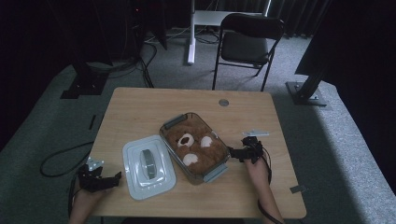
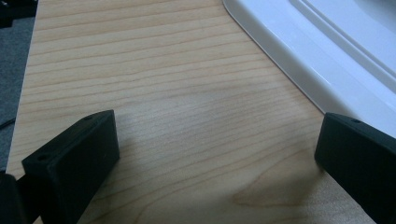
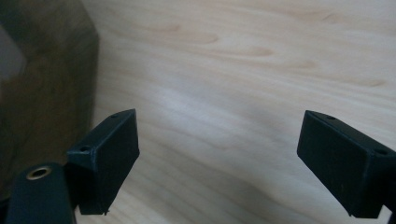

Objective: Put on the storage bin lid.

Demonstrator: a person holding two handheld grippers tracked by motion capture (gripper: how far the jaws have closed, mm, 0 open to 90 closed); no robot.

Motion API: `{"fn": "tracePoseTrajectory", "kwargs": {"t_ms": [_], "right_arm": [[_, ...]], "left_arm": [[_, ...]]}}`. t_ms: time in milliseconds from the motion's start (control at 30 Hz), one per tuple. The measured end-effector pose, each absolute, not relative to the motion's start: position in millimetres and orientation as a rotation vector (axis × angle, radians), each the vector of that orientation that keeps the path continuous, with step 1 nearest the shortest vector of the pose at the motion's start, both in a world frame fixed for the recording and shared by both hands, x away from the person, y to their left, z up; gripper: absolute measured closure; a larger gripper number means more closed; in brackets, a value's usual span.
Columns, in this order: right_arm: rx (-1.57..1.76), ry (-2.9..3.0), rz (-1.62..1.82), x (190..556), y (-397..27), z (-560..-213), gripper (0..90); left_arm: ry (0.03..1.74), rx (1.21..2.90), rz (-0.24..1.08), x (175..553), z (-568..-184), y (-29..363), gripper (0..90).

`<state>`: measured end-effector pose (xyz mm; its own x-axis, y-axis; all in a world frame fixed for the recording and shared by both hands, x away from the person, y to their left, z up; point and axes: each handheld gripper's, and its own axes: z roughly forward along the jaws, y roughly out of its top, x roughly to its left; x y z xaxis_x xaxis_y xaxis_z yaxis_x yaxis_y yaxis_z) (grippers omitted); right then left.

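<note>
**Both grippers empty beside open container**

Wooden desk [image 1: 140, 107] carries a clear container [image 1: 194, 145], apparently holding brown food; white lid [image 1: 148, 166] lies just left. Left gripper [image 1: 112, 178] near lid, right gripper [image 1: 231, 152] beside container: jaws wide apart, holding nothing.

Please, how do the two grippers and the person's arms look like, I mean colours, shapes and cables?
Both grippers are black. The left gripper carries a grey three-cornered plate on top; the right gripper trails a thin black cable along the forearm. Seen close, each has two blocky, wedge-shaped black fingers with small round holes. The forearms are bare, with no sleeves visible.
</note>
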<state>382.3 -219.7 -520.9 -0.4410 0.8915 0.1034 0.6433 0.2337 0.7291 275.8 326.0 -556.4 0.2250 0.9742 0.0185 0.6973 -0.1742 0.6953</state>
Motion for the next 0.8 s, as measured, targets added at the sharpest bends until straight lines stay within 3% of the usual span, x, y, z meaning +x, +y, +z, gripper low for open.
{"fn": "tracePoseTrajectory", "kwargs": {"t_ms": [233,433,800], "right_arm": [[1.403,2.235,1.05,379.1,-210.8,-533.0,12.2],[1.367,2.293,1.08,373.6,-201.2,-537.0,13.2],[1.344,2.331,1.165,359.9,-195.2,-543.7,13.2]], "left_arm": [[1.594,1.972,0.578,276.5,-548.9,321.7,1.6],[1.572,1.868,0.45,271.1,-528.4,314.4,2.5],[1.49,1.869,0.475,271.0,-504.8,270.5,2.4]]}}
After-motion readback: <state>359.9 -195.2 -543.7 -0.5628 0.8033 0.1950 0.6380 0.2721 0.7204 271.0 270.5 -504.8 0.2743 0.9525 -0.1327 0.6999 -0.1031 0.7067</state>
